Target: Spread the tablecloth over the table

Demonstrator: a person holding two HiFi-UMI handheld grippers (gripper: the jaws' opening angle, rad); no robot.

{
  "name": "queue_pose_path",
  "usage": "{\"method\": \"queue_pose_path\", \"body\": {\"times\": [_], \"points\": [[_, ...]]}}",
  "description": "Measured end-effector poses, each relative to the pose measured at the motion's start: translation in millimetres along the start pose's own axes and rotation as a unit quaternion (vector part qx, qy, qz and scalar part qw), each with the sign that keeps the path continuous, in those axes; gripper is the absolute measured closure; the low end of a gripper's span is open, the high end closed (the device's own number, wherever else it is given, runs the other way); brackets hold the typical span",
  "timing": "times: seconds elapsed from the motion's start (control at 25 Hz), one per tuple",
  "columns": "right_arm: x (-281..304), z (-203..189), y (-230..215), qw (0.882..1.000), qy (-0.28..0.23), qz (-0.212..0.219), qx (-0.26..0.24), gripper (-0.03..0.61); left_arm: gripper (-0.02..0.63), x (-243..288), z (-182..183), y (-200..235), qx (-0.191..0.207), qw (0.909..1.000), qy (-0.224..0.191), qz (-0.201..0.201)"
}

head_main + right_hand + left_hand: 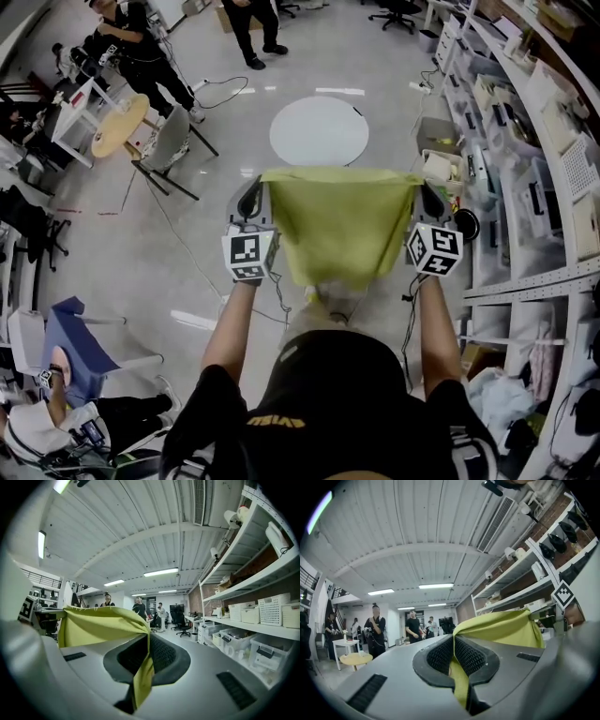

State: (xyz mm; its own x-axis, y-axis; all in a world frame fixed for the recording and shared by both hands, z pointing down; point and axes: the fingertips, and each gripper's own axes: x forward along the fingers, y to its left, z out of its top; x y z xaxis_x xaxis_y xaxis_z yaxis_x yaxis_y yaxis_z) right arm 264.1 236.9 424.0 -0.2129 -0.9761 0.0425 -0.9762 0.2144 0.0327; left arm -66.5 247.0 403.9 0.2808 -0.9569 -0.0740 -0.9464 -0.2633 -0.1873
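The left claw and right claw are each clamped on a top corner of the tablecloth, which hangs with its top edge stretched side to side between them, the round bench lying ahead beyond it, about midway.

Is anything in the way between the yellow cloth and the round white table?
Nothing I can see. The tablecloth hangs stretched between the left claw and the right claw, both shut on it, and the round white table stands just past its top edge. The cloth hides whatever lies under it.
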Motion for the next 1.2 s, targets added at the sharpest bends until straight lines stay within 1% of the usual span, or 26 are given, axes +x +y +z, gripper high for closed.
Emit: {"method": "queue_pose_path", "body": {"times": [0.12, 0.48, 0.6, 0.76, 1.0, 1.2], "points": [[16.7, 11.2, 6.8, 1.0, -0.005, 0.003, -0.003, 0.565, 0.592, 9.1, 5.9, 15.7, 0.006, 1.0, -0.001, 0.002], [72.9, 35.9, 15.8, 1.0, 0.001, -0.001, -0.026, 0.563, 0.591, 66.8, 13.1, 59.6, -0.004, 0.9999, -0.016, 0.003], [105.9, 45.7, 14.0, 0.999, 0.0, -0.009, -0.032, 0.561, 0.591, 102.1, 14.0, 76.1, -0.004, 0.9997, -0.024, -0.006], [149.5, 55.1, 18.9, 0.999, 0.0, -0.021, -0.028, 0.561, 0.591, 141.4, 9.0, 102.1, -0.008, 0.9995, -0.023, -0.02], [202.1, 61.7, 39.0, 0.999, -0.003, -0.035, -0.028, 0.561, 0.591, 183.5, 3.7, 146.6, -0.005, 0.9988, -0.033, -0.036], [228.8, 63.5, 43.0, 0.998, 0.0, -0.049, -0.032, 0.561, 0.591, 214.7, 6.6, 165.8, 0.004, 0.9979, -0.04, -0.051]]}}
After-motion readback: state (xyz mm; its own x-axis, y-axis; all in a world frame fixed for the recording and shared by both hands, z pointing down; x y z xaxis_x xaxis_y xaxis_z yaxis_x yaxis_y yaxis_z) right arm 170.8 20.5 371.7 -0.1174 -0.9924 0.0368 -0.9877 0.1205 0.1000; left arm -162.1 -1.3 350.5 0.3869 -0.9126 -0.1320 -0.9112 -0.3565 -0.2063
